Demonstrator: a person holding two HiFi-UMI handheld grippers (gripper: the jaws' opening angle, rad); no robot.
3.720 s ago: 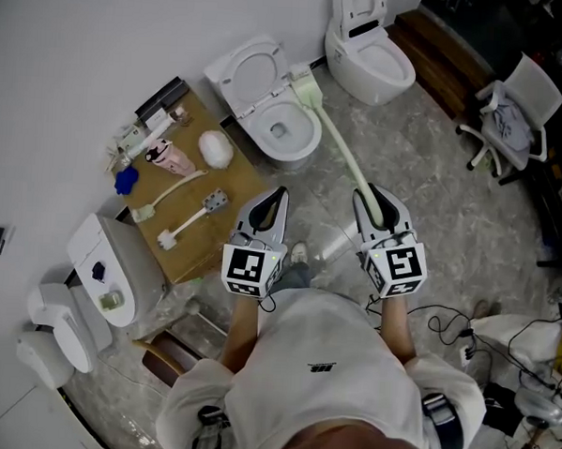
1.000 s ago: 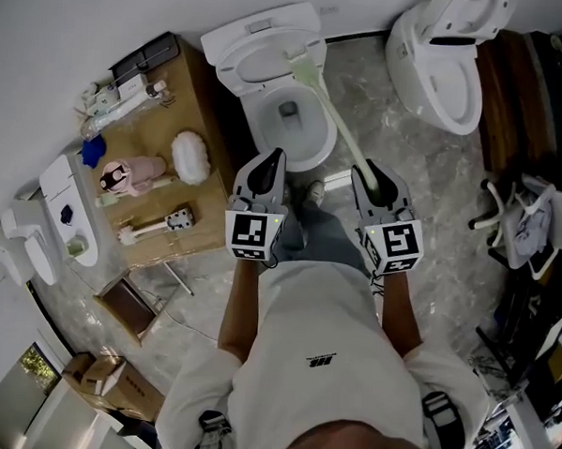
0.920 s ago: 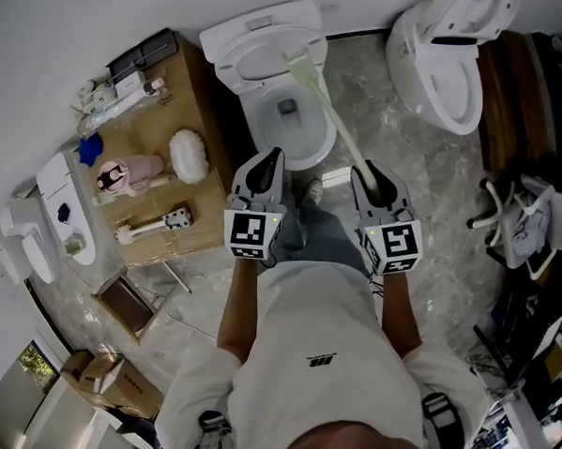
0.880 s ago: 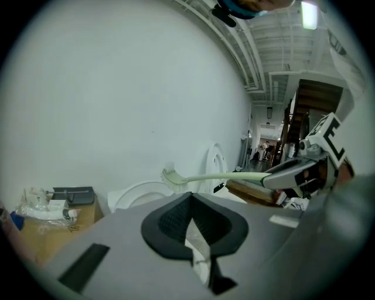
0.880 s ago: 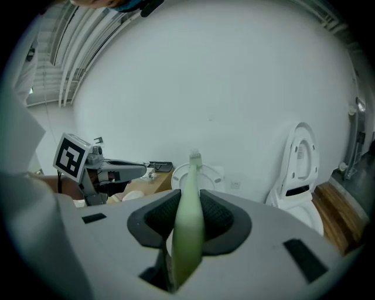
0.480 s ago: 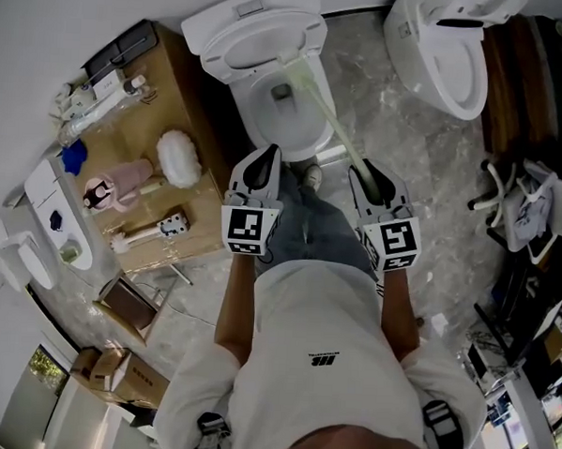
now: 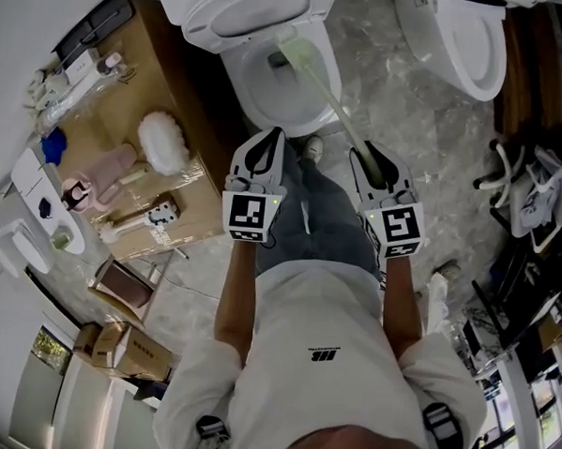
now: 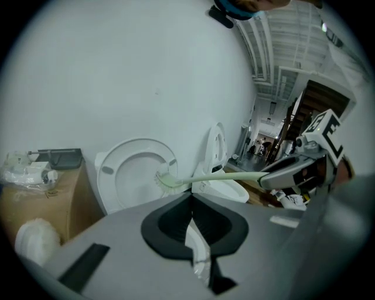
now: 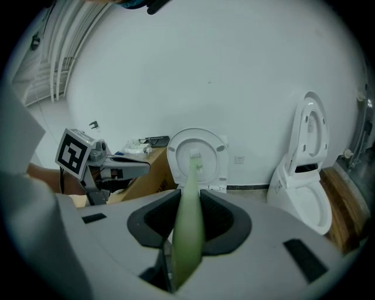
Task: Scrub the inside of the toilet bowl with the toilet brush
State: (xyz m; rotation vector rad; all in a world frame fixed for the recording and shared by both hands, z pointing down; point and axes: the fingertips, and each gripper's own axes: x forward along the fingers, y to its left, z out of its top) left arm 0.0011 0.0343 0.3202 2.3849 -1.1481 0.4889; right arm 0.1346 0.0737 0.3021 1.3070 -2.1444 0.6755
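The right claw (image 7: 358, 151) clamps a pale-green toilet brush (image 7: 326, 90), head seemingly inside the bowl (image 7: 255, 100); left claw (image 7: 275, 134) closed.

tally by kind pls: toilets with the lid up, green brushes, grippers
white ceramic toilets with raised lids: 2
pale green long-handled toilet brush: 1
grey two-jaw grippers, left gripper and right gripper: 2
total: 5
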